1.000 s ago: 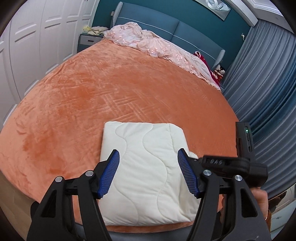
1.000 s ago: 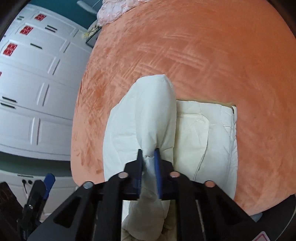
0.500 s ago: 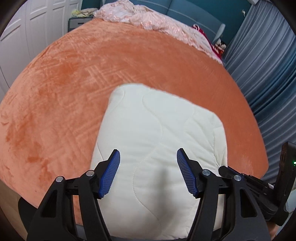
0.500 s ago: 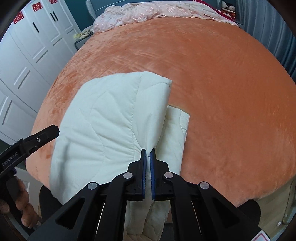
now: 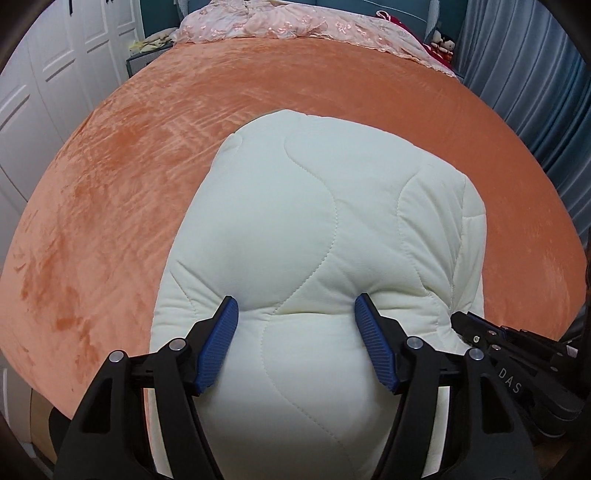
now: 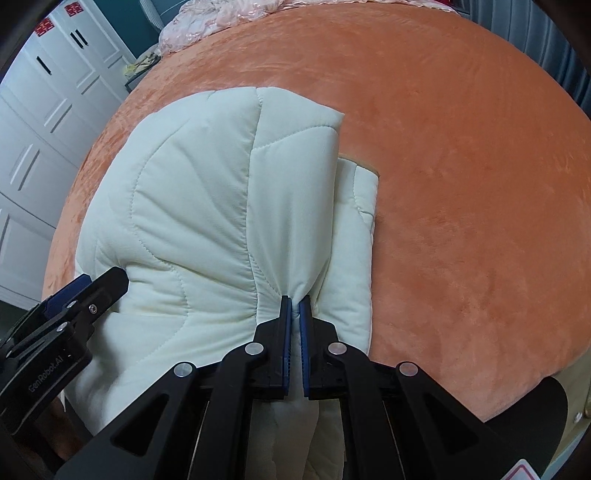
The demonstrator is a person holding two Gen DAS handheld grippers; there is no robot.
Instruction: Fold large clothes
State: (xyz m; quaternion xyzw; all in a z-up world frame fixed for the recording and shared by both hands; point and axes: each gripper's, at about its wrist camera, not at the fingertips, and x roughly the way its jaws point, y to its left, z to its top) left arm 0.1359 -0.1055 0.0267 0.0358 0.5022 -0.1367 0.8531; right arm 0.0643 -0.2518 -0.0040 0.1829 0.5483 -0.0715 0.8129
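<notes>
Pinched tight on a bunched ridge of cream quilted fabric, the right claw point(image 6: 294, 301) sat at lower centre of its own view, its blue pads pressed together with only the cloth between them. Off to the lower left of that view the left claw point(image 6: 79, 286) showed its tip against the same piece. In its own view the left claw point(image 5: 297, 310) stood spread wide and was opening a little, its fingertips point(image 5: 229, 302) dug into the padding so that a soft bulge rose between them; the pads pushed into the cloth rather than clamping it. The quilted garment point(image 5: 325, 229) lay folded into a thick bundle near the lower edge of the orange bed cover point(image 5: 110, 206), filling the middle of both views, with a lower layer point(image 6: 364, 206) sticking out past the top flap on the right side of the right wrist view. A pink bedspread point(image 5: 295, 26) was heaped along the top of the frame. Judging by this, a fold was being laid down and pressed flat. The next move would likely call for letting go of the pinched ridge, smoothing the top flap and squaring it over the protruding layer.
</notes>
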